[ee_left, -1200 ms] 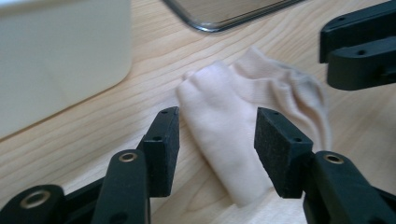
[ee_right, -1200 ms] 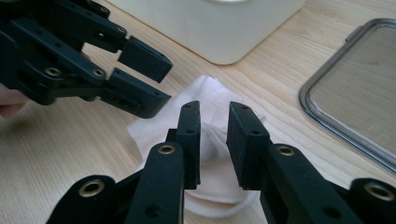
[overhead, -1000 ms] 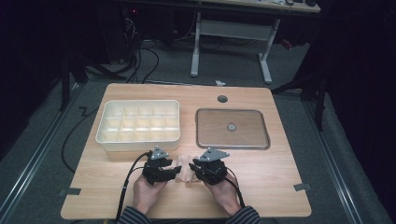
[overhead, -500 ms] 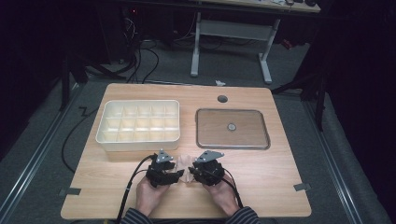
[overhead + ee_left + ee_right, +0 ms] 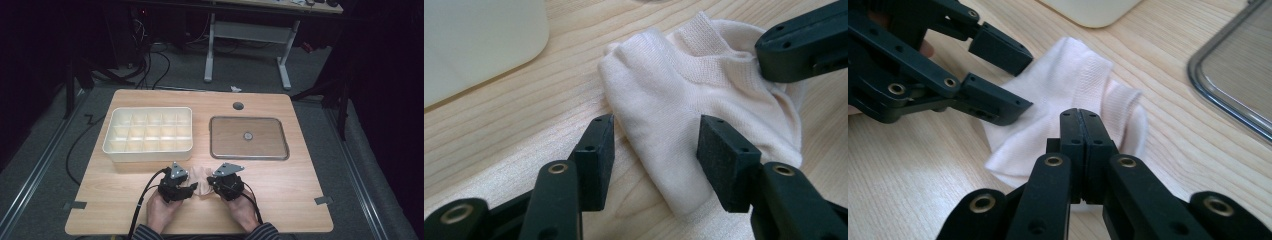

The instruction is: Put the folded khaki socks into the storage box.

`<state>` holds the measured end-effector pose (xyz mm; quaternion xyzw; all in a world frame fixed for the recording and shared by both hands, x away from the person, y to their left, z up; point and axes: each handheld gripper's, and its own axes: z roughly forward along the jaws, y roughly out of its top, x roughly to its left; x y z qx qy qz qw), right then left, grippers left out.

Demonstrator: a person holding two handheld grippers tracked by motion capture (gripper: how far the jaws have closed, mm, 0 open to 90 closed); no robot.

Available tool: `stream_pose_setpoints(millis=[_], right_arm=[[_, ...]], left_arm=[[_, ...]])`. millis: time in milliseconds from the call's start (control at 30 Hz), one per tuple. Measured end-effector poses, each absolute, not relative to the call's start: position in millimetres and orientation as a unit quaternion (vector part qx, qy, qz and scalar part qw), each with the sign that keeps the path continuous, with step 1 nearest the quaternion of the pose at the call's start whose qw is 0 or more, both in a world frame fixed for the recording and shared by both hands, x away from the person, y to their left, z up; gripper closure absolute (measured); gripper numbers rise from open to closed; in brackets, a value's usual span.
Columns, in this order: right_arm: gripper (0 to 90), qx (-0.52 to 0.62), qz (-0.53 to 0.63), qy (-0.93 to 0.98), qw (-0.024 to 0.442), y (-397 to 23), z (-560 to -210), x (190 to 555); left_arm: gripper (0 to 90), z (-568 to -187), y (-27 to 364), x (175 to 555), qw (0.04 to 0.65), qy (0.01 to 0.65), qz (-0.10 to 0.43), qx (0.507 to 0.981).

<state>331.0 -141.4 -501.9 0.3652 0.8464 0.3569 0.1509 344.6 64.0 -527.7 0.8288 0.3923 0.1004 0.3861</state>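
Straddling pale sock [image 5: 684, 115], left gripper [image 5: 654, 150] fingers wide; right gripper [image 5: 1081, 130] fingers pressed together, hands nearer than before.

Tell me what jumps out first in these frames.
A small cream sock lies crumpled on the wooden table near its front edge, between two hand-held grippers. The left gripper is open astride one end; the right gripper is shut over the other. Behind them sit a white compartment tray and a flat metal tray.
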Motion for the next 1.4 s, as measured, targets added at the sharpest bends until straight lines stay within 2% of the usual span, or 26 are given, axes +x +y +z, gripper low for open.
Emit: stream_pose_setpoints(millis=[367,567,633,767,900,1200,1400], right_arm=[[89.7,0.372,0.361,0.841,0.152,-144,-503,332],[75.5,0.372,0.377,0.836,0.142,-140,-500,332],[74.1,0.375,0.366,0.839,0.147,-135,-501,335],[75.2,0.383,0.352,0.842,0.145,-133,-506,340],[85.8,0.382,0.347,0.844,0.148,-133,-508,340],[86.9,0.385,0.354,0.835,0.17,-145,-503,332],[86.6,0.391,0.341,0.837,0.174,-151,-514,329]], left_arm=[[49.7,-527,63,343,0.382,0.396,0.102,0.829],[49.7,-527,63,343,0.382,0.396,0.102,0.829],[49.7,-527,63,343,0.382,0.396,0.102,0.829],[49.7,-527,63,344,0.383,0.397,0.102,0.828],[49.7,-527,63,343,0.382,0.397,0.101,0.828],[50.0,-527,62,343,0.379,0.399,0.102,0.828],[49.4,-527,61,342,0.378,0.399,0.107,0.828]])
